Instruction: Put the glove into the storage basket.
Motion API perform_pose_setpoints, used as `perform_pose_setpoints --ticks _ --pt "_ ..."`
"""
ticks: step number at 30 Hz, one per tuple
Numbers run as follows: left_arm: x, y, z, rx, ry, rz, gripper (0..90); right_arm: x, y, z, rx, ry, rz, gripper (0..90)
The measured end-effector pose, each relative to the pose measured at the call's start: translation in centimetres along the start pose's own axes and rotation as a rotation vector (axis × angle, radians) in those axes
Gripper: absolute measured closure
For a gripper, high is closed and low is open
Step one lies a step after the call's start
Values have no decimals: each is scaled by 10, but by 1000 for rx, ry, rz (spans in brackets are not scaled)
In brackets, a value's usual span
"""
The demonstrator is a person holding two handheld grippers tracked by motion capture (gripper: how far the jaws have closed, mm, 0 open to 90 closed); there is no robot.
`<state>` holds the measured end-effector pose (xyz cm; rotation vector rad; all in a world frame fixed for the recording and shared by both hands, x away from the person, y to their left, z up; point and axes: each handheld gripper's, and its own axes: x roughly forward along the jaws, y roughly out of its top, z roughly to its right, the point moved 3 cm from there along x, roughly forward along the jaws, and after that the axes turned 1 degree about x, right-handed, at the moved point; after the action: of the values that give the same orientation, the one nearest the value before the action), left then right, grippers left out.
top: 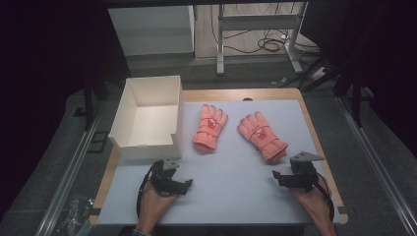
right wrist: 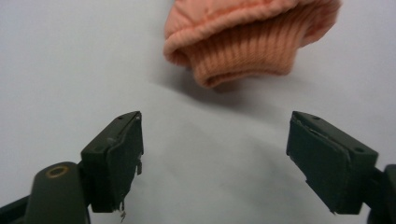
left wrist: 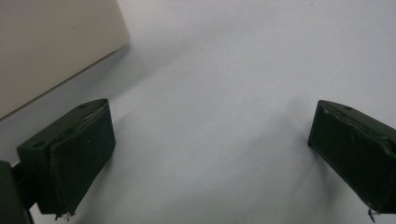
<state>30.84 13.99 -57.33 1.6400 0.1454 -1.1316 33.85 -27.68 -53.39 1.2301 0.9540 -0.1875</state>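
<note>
With both jaws spread wide and empty, the right hand-held gripper (top: 281, 176) should ease forward squarely onto the ribbed cuff of the nearer salmon-pink knitted glove (top: 262, 135) lying flat on the counter (top: 236, 182) just ahead.

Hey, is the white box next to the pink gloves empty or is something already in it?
Empty: the high view looks straight into the open white box and shows bare floor and walls, while both pink gloves lie outside on the mat.

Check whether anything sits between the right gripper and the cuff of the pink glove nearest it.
Nothing visible does. In the right gripper view the right gripper is open, and only bare grey mat lies between its fingers and the ribbed cuff of the right-hand glove. The other glove and the white box lie off to the left.
</note>
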Motion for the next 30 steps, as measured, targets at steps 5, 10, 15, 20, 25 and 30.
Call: perform_pose_setpoints --ticks 5,10,15,20,25,30 --pt "0 0 0 0 0 0 8 -6 11 5 0 9 18 259" --pt "0 0 0 -1 0 0 7 -8 35 9 2 48 27 340" --pt "0 0 0 -1 -1 0 7 -5 58 15 8 64 52 418" --pt "0 0 0 -1 -1 0 8 1 75 21 12 59 67 503" --pt "0 0 0 -1 -1 0 7 22 98 34 34 55 63 493" --pt "0 0 0 -1 -2 0 7 46 109 43 60 60 39 400"
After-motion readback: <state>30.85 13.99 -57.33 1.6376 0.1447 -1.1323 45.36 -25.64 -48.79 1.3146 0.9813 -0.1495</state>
